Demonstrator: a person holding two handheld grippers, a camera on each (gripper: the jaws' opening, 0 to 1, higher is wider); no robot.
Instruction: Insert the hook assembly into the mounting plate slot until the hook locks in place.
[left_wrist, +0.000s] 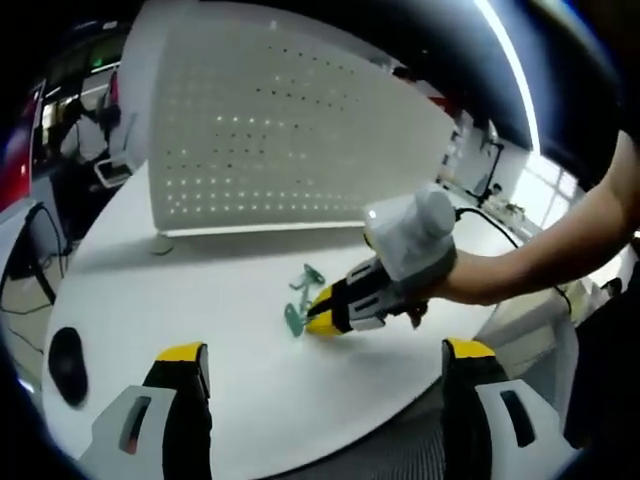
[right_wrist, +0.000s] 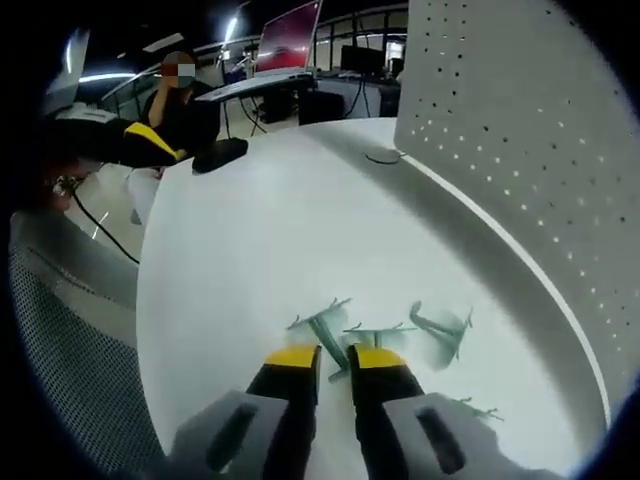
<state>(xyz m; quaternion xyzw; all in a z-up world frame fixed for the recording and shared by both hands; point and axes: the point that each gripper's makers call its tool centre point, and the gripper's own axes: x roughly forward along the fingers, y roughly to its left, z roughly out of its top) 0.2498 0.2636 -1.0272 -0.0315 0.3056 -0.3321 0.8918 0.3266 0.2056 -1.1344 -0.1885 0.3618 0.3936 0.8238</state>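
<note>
Several pale green plastic hooks lie on the round white table, in front of the upright white perforated mounting plate. My right gripper has its yellow-tipped jaws nearly together on the stem of one green hook. In the left gripper view the right gripper, held by a person's hand, touches a green hook on the table, and another hook lies just behind. The mounting plate stands beyond. My left gripper is wide open above the table's near edge, holding nothing.
A black mouse rests near the table's left edge, also seen as the mouse. A grey mesh chair sits beside the table. A thin cable loop lies at the plate's foot. A person sits by desks with monitors beyond.
</note>
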